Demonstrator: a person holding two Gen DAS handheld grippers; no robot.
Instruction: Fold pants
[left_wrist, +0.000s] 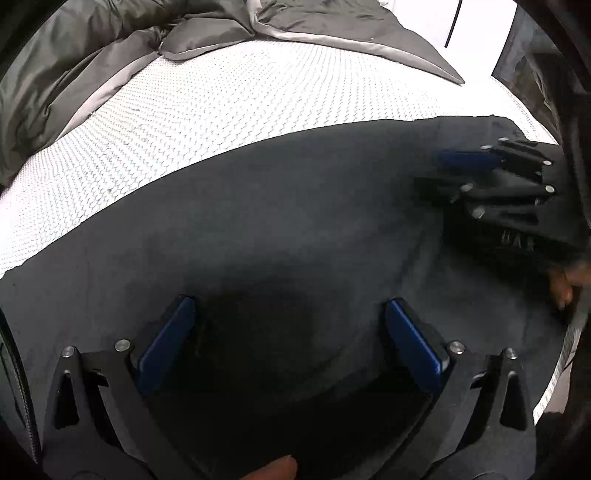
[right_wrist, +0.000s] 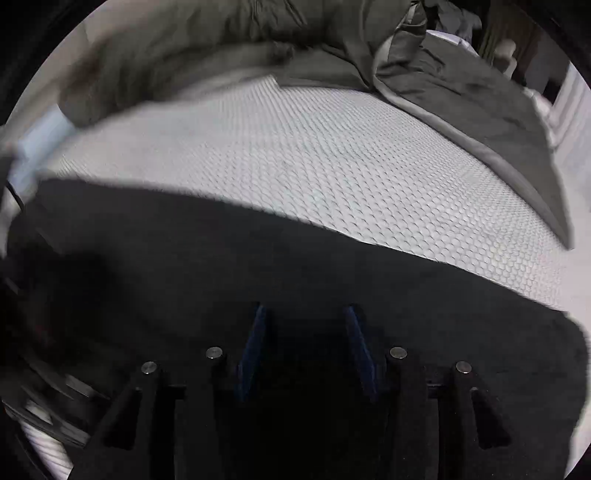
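Dark grey pants (left_wrist: 277, 206) lie spread flat on a white textured mattress (left_wrist: 221, 103). My left gripper (left_wrist: 290, 310) is open wide just above the fabric, with blue pads (left_wrist: 166, 343) and nothing between them. My right gripper (left_wrist: 436, 173) shows at the right of the left wrist view, low over the pants near their far edge. In the right wrist view my right gripper (right_wrist: 304, 314) is open with a narrower gap, over the pants (right_wrist: 184, 266), holding nothing. That view is blurred.
A rumpled olive-grey duvet (left_wrist: 92, 62) is bunched along the far side of the mattress (right_wrist: 314, 155) and also shows in the right wrist view (right_wrist: 461, 96). A wall and a dark doorway (left_wrist: 524, 55) stand beyond the bed at the right.
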